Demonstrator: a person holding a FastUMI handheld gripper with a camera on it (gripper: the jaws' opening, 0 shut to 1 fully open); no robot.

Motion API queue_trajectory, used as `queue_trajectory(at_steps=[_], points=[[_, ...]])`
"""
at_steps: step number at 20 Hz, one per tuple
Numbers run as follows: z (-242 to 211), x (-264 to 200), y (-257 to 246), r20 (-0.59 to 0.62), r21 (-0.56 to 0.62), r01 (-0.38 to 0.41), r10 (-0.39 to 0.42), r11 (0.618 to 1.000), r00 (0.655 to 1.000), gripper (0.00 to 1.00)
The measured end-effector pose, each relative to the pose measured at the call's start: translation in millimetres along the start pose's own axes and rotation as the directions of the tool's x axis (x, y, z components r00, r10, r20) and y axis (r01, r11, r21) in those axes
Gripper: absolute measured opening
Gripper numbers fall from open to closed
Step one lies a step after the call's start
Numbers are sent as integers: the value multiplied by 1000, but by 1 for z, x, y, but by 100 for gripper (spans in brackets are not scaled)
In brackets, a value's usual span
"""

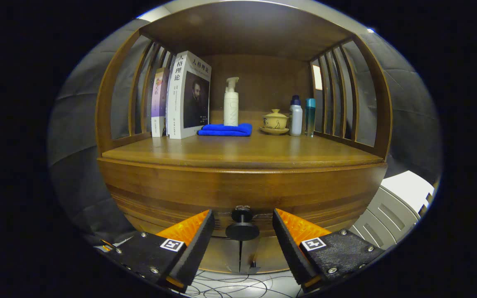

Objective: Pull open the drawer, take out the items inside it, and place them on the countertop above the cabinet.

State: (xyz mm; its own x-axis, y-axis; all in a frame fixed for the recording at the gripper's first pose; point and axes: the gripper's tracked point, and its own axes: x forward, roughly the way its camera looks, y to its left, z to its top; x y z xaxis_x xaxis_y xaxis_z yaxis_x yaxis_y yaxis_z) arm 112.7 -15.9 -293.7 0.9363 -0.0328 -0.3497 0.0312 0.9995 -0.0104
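Jaws apart, gripper (242, 225) flanking drawer knob (242, 227).

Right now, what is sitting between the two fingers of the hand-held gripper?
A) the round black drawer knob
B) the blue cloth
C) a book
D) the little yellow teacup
A: the drawer knob sits in the gap between the open fingers of the hand-held gripper, neither finger touching it, while the blue cloth, teacup and books stand beyond them on the countertop.
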Motion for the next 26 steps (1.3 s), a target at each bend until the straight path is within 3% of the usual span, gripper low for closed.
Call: queue_trajectory(at_steps=[2,6,9,14,26], points=[[-1,5,-2,7,8,2,-2,1000,1000,81],[-4,8,4,25,39,-48,47,998,999,49],[-5,8,6,54,24,-67,65,997,996,45],[-6,6,3,59,30,-44,43,999,997,28],[-24,-72,2,62,16,-37,36,999,997,26]])
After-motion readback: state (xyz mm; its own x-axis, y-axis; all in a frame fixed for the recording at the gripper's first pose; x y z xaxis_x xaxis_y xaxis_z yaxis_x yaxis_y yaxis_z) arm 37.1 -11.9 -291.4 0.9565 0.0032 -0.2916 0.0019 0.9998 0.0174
